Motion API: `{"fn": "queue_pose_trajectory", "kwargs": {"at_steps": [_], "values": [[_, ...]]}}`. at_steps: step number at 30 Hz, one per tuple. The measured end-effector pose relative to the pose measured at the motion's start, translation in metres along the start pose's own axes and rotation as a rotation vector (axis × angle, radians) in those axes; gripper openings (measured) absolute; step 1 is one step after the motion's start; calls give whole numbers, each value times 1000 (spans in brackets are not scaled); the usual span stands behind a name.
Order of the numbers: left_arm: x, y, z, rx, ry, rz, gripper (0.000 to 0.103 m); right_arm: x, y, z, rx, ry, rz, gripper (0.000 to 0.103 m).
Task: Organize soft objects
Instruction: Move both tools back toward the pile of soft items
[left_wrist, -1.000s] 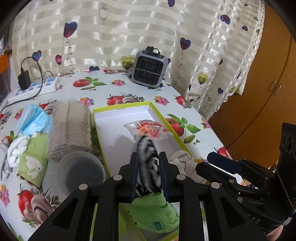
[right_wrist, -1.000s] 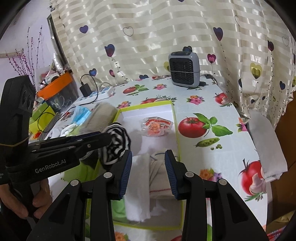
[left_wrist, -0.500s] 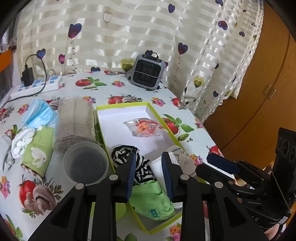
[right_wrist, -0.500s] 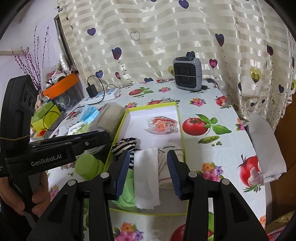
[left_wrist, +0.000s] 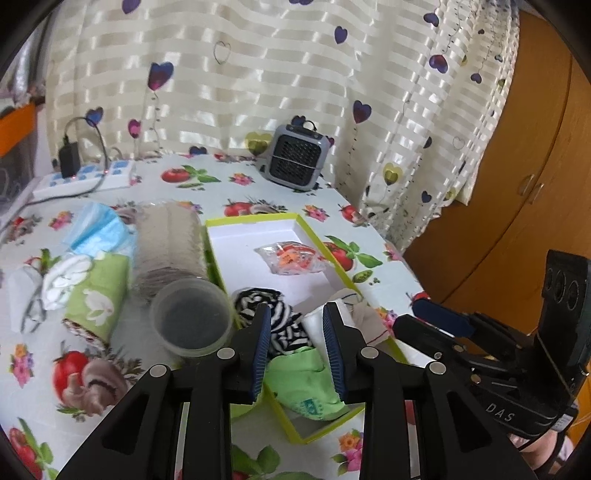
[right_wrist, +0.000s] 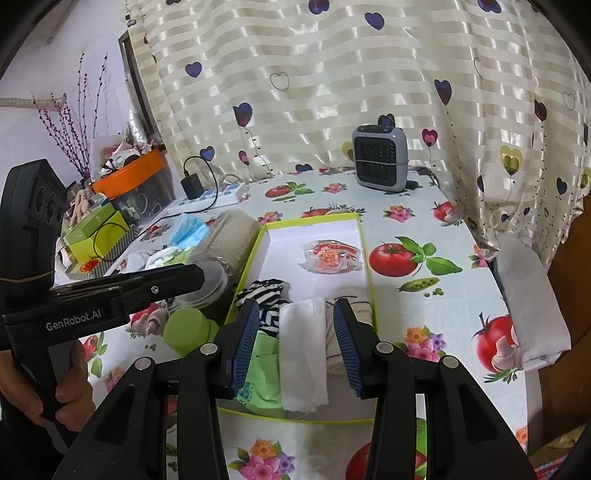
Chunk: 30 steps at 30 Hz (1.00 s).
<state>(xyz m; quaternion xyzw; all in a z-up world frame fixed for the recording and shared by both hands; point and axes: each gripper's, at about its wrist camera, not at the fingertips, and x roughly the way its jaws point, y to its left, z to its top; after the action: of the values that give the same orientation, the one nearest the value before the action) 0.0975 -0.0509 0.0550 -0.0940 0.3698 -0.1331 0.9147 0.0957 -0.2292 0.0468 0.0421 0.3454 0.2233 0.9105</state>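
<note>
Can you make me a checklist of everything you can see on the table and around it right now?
Surface: table under a tomato-print cloth.
Job's things: box holds a striped cloth, white roll, green cloth, cream cloth and snack packet.
Clutter: blue masks, beige roll, plastic cup, green flowered cloth, grey heater.
Grippers: left gripper open and empty; right gripper open and empty.
Cables: power strip with a black charger plugged in.
Surroundings: heart curtain, wooden cupboard.
</note>
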Motion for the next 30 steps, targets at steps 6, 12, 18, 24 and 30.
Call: {"fn": "queue_pose_trajectory", "kwargs": {"at_steps": [6, 12, 18, 24, 30], "values": [[-14, 4, -5, 19, -27, 92, 28, -1, 9, -1, -25, 3, 18, 43], [-24, 17, -14, 1, -31, 142, 28, -1, 21, -3, -53, 9, 38, 43], [-38, 33, -30, -42, -48, 165, 28, -4, 35, -6, -87, 2, 66, 43], [-52, 55, -46, -90, -65, 190, 28, -3, 55, -9, -130, -1, 117, 43], [-58, 85, -58, -157, -54, 234, 28, 4, 76, -12, -168, 15, 152, 43]]}}
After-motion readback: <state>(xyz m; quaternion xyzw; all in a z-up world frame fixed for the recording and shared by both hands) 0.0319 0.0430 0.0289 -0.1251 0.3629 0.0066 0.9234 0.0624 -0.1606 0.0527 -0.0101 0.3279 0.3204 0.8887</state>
